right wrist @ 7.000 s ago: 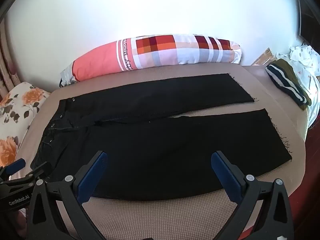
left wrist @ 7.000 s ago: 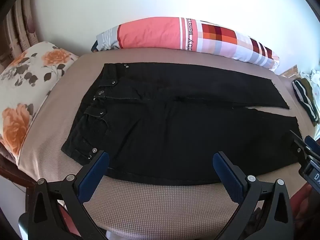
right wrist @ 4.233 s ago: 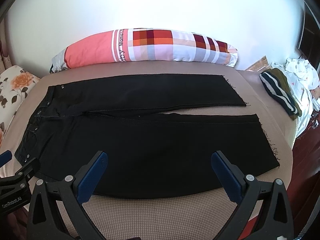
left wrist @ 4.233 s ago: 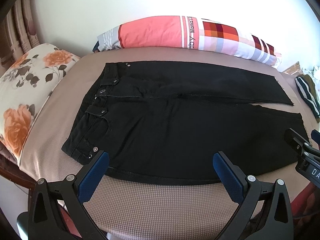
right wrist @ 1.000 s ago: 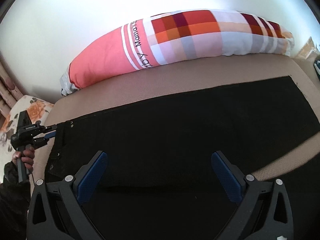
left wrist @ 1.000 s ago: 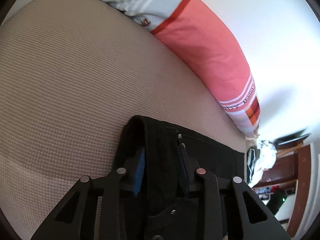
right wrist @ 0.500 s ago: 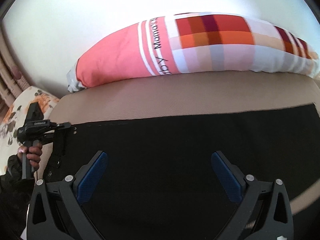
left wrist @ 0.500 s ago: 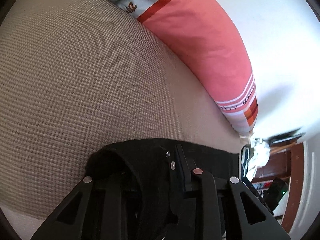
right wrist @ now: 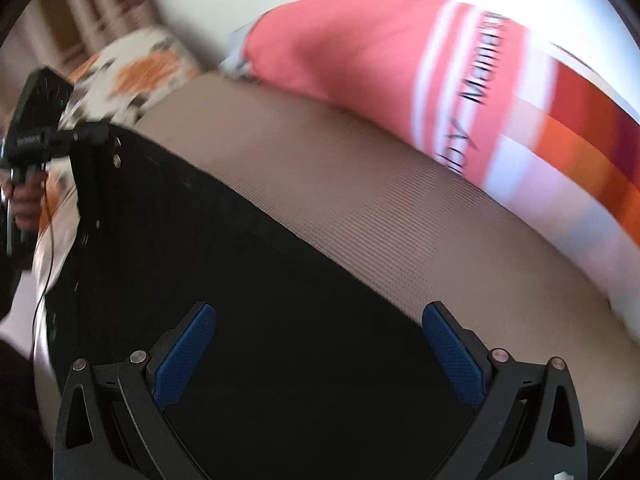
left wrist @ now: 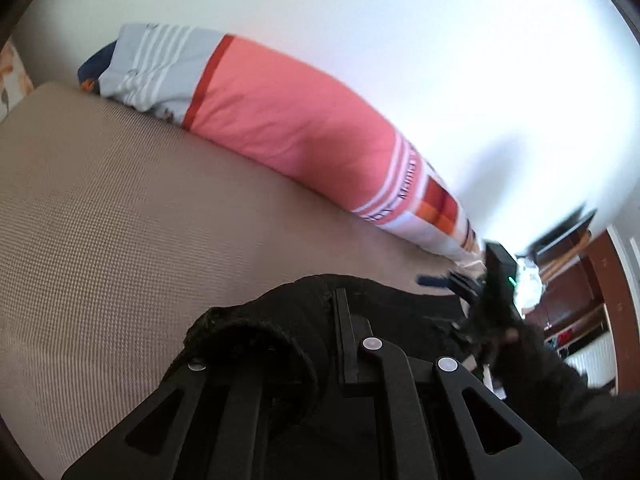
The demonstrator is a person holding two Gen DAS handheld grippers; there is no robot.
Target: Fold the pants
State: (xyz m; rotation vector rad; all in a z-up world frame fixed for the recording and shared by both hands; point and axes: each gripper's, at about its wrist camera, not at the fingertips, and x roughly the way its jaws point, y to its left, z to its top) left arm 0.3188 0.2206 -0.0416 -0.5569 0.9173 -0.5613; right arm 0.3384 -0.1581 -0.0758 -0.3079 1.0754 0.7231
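The black pants (right wrist: 280, 320) lie on the tan bed cover (right wrist: 360, 200). In the left wrist view my left gripper (left wrist: 296, 336) has its jaws closing tight on the waistband (left wrist: 256, 332). The cloth bunches over the fingers and hangs lifted off the bed. The right wrist view shows that left gripper (right wrist: 90, 136) at the far left, holding the raised waist corner. My right gripper (right wrist: 318, 356) is open, its blue pads (right wrist: 184, 356) wide apart above the far pant leg near its back edge, with nothing pinched. In the left wrist view the right gripper (left wrist: 460, 284) is a dark blur.
A long pink and checked pillow (left wrist: 300, 132) (right wrist: 440, 72) lies along the white wall behind the pants. A floral pillow (right wrist: 132, 64) sits at the bed's left end. Wooden furniture (left wrist: 580, 280) stands past the bed's right end.
My left gripper has shut on the waistband and risen with it. My right gripper has swung left along the far leg and rolled, so its view now tilts.
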